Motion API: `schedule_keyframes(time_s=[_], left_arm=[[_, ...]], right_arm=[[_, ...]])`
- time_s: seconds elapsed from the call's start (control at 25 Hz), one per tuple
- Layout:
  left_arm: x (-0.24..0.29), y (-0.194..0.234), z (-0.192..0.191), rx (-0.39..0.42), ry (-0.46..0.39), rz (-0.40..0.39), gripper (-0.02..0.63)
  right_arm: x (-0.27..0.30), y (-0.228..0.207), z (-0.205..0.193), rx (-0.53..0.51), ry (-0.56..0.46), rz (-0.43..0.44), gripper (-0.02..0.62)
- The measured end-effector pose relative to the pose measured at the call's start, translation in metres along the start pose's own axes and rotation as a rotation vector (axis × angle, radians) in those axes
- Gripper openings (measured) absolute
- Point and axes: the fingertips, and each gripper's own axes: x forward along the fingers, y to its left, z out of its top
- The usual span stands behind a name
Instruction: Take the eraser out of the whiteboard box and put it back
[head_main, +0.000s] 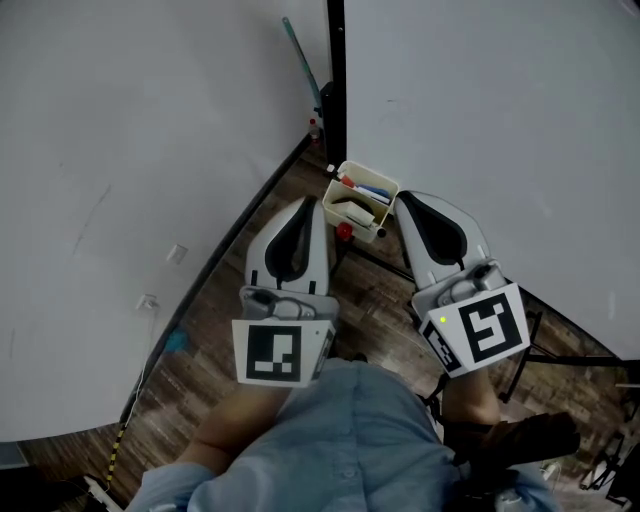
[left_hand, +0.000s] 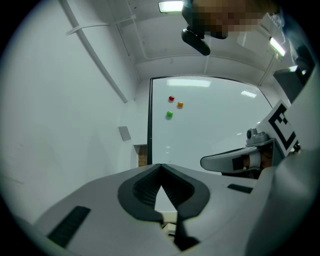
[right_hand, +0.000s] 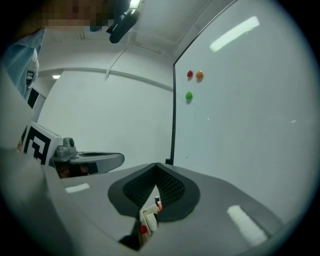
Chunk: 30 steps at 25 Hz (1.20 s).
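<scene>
Left gripper (left_hand: 160, 167): clenched, tips meeting, nothing between them. I hold it just short of the box.
Right gripper (right_hand: 156, 166): also clamped tight and empty. Through the gap under its jaws I see only the box below.
Box (head_main: 370, 175): hangs at the board's lower edge, just beyond both tips and touched by neither.
Eraser (head_main: 350, 207): the pale, dark-edged block lying in the box beside the markers (head_main: 372, 190), as I read it.
Whiteboard (head_main: 480, 100): bare apart from three magnets (left_hand: 171, 98) high up.
Progress: the eraser is in the box and both grippers are free. I judge this is either before the take-out or after the put-back, and I cannot tell which.
</scene>
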Motion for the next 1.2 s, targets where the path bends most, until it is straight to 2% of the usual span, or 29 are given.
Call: schedule_keyframes(time_s=[0.96, 1.2], left_arm=[[-0.003, -0.005, 0.001, 0.01, 0.005, -0.013, 0.003], [-0.005, -0.001, 0.005, 0.026, -0.014, 0.005, 0.003]], right_arm=[[-0.002, 0.008, 0.007, -0.016, -0.017, 0.018, 0.0], [-0.002, 0.011, 0.008, -0.018, -0.016, 0.023, 0.0]])
